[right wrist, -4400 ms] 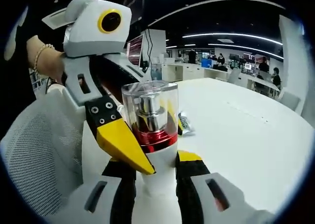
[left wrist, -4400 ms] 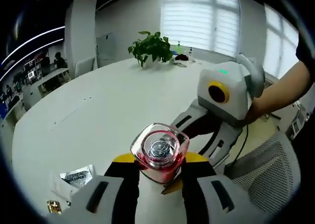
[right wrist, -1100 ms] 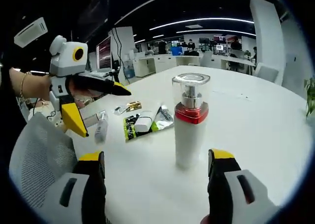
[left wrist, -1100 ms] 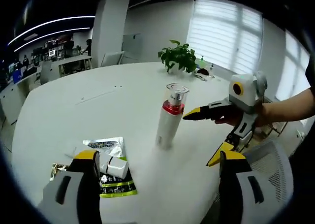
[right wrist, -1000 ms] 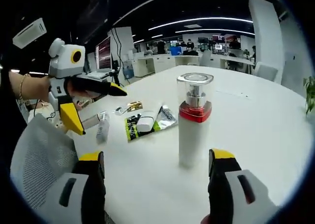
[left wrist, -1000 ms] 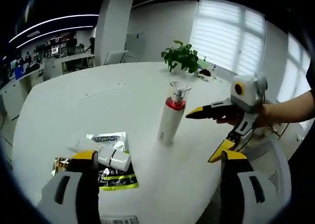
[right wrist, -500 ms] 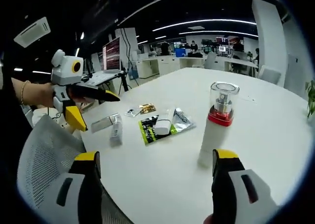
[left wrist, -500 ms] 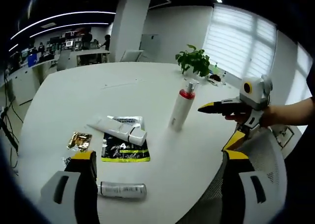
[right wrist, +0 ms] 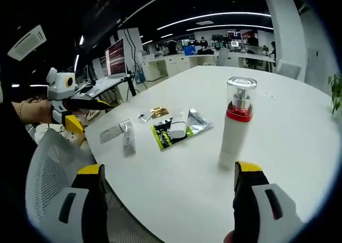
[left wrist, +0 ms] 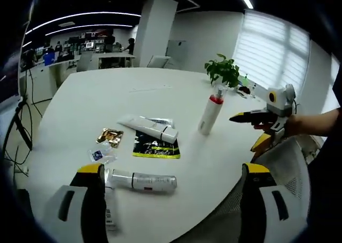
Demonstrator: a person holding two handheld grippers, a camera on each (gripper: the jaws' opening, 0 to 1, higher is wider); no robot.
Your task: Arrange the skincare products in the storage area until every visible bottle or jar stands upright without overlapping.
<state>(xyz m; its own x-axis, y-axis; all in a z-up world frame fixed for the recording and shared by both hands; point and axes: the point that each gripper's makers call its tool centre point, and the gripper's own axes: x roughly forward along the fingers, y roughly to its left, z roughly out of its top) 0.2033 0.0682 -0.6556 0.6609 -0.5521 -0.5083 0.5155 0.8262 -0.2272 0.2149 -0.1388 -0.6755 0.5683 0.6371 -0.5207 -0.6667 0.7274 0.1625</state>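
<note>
On table (left wrist: 75, 109): upright pump bottle (left wrist: 210, 114)

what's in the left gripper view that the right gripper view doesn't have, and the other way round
Left gripper view: window blinds and the right gripper, held open in a hand.
Right gripper view: a lit monitor and the left gripper, also open.
Both: the white table, the upright pump bottle, the silver tube lying flat, the white tube lying across a green sachet, and a gold sachet.
</note>
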